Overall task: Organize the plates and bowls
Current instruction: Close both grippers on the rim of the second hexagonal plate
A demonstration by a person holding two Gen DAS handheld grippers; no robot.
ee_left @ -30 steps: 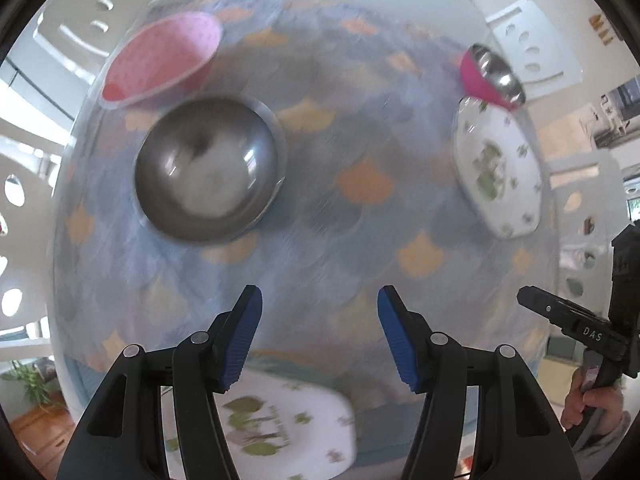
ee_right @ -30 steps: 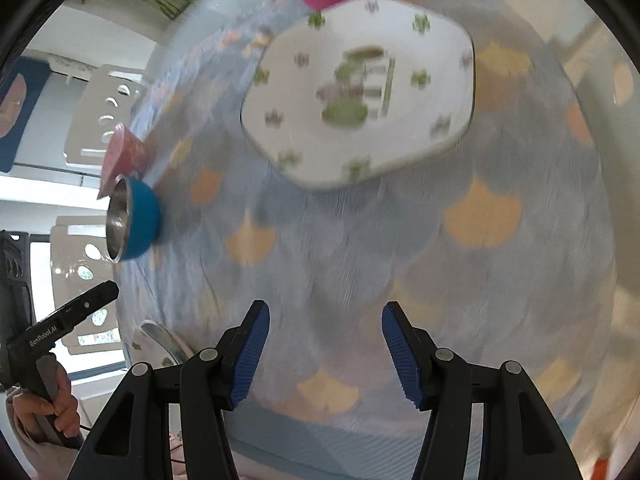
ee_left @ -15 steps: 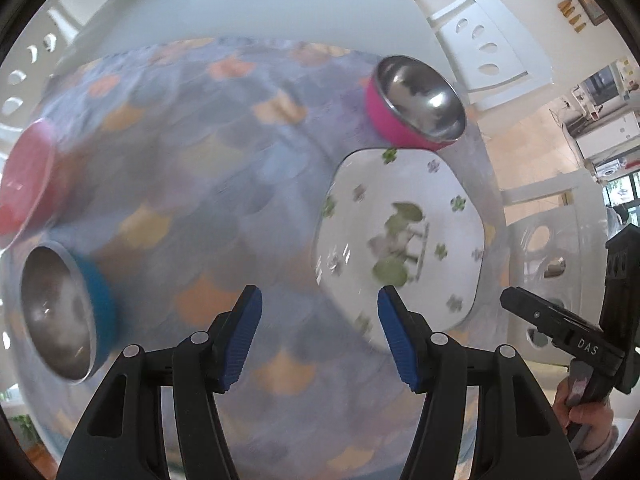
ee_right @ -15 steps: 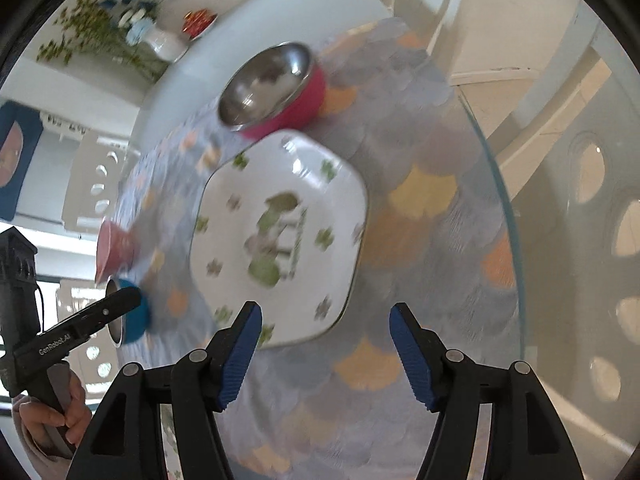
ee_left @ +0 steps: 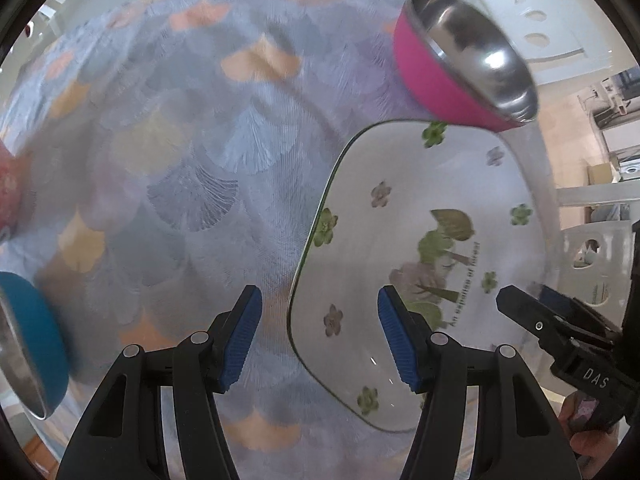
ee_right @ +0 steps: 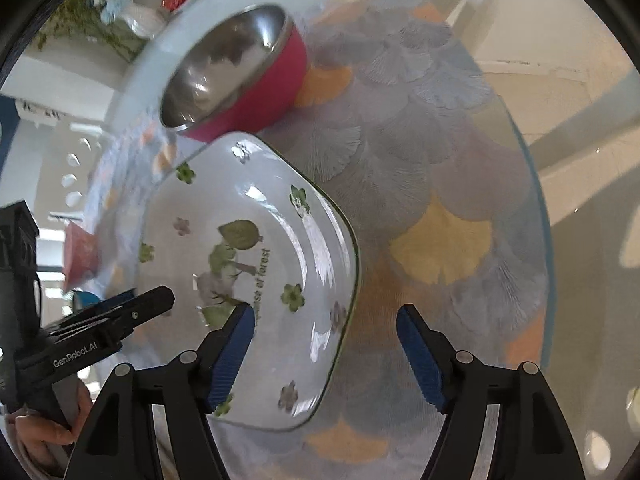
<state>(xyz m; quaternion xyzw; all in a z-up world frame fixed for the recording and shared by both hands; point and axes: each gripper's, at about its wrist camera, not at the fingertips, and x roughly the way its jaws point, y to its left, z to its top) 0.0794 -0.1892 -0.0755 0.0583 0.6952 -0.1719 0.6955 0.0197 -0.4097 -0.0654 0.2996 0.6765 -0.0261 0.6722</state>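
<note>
A white squarish plate [ee_left: 420,264] with green leaf and flower prints lies on the patterned tablecloth; it also shows in the right wrist view [ee_right: 256,280]. My left gripper [ee_left: 320,336] is open and empty, its jaws straddling the plate's left edge. My right gripper [ee_right: 326,354] is open and empty, its jaws straddling the plate's right edge. A pink steel-lined bowl [ee_left: 460,60] stands just behind the plate, and it shows in the right wrist view [ee_right: 236,72] too. A blue steel-lined bowl [ee_left: 28,340] sits at the far left. A pink bowl [ee_right: 80,248] is partly seen.
The round table [ee_right: 538,208] has a glass rim close to the plate on the right. White chairs [ee_left: 532,8] stand around it. A vase of flowers [ee_right: 120,8] stands on a white surface behind. Each gripper sees the other beside the plate.
Both grippers have moved closer to the white plate, which now looms large between them. The left view has swung right, away from the blue bowl. Both stay open.
</note>
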